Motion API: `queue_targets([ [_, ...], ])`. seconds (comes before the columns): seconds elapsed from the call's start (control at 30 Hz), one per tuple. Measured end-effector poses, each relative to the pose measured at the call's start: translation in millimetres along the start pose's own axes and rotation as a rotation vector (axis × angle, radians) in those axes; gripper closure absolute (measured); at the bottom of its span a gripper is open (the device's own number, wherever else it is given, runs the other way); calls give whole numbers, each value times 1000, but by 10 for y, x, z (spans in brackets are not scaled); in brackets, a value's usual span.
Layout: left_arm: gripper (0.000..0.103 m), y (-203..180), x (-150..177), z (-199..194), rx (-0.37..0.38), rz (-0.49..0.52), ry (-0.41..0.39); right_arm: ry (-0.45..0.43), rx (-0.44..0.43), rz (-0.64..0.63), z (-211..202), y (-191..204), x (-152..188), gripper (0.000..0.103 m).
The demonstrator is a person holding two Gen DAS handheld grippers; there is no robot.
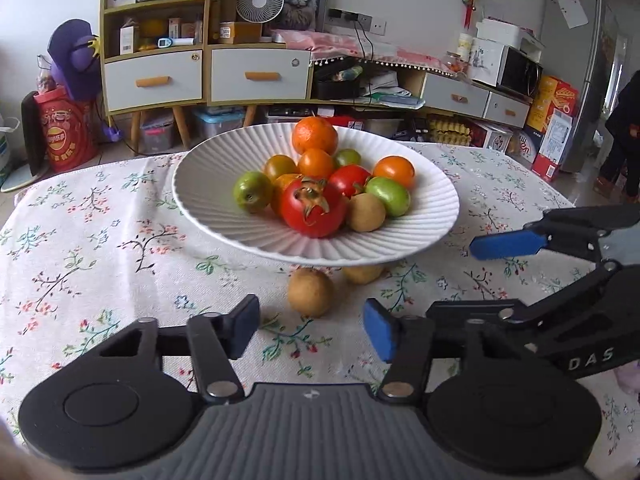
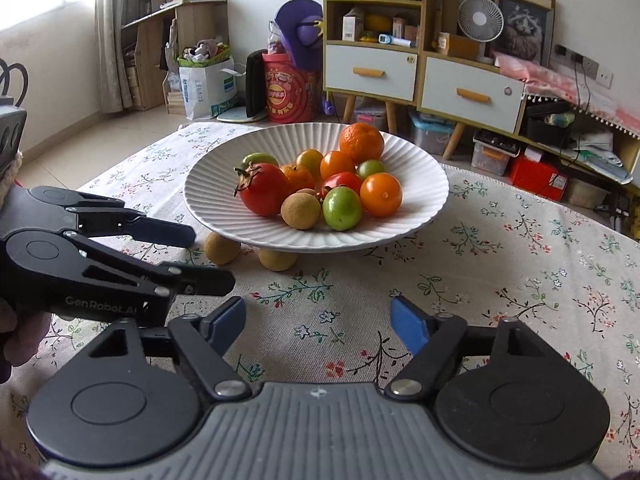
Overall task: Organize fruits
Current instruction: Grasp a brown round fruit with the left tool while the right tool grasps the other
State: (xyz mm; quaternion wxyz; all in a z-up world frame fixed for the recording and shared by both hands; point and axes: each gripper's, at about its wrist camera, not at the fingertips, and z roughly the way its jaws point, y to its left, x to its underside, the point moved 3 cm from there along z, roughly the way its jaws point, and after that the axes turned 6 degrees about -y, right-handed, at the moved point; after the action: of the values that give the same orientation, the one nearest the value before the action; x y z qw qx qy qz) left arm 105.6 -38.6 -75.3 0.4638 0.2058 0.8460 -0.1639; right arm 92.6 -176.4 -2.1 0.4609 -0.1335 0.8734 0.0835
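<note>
Both grippers, left [image 1: 311, 330] and right [image 2: 318, 326], released and empty over the tablecloth [image 1: 100, 240]; two longans [image 1: 311, 292] beside the plate [image 1: 200, 200].

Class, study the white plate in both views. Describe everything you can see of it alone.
The white plate is wide, round and shallow, with fine ridges fanning from centre to rim; it looks like matte ceramic. It stands level on the floral tablecloth and holds a pile of fruit at its middle: red, orange, green and tan pieces. Its front rim overhangs two tan fruits lying on the cloth; whether they touch it is unclear. Neither gripper touches it.
</note>
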Motion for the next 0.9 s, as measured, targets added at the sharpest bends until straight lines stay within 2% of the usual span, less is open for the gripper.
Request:
queue_targets([
  [0.1, 66, -1, -24, 29, -2, -10, -2, 2, -7, 2, 10, 16, -8, 42],
  [0.13, 75, 2, -23, 32, -6, -12, 0, 2, -8, 6, 11, 22, -11, 45],
  [0.17, 78, 5, -26, 41, -9, -11, 4, 2, -12, 10, 17, 32, -19, 46],
  [0.4, 79, 46, -41, -8, -6, -26, 31, 0, -16, 25, 79, 86, -49, 54],
  [0.9, 79, 255, 36, -181, -28, -45, 60, -27, 42, -10, 264, 295, -120, 67],
])
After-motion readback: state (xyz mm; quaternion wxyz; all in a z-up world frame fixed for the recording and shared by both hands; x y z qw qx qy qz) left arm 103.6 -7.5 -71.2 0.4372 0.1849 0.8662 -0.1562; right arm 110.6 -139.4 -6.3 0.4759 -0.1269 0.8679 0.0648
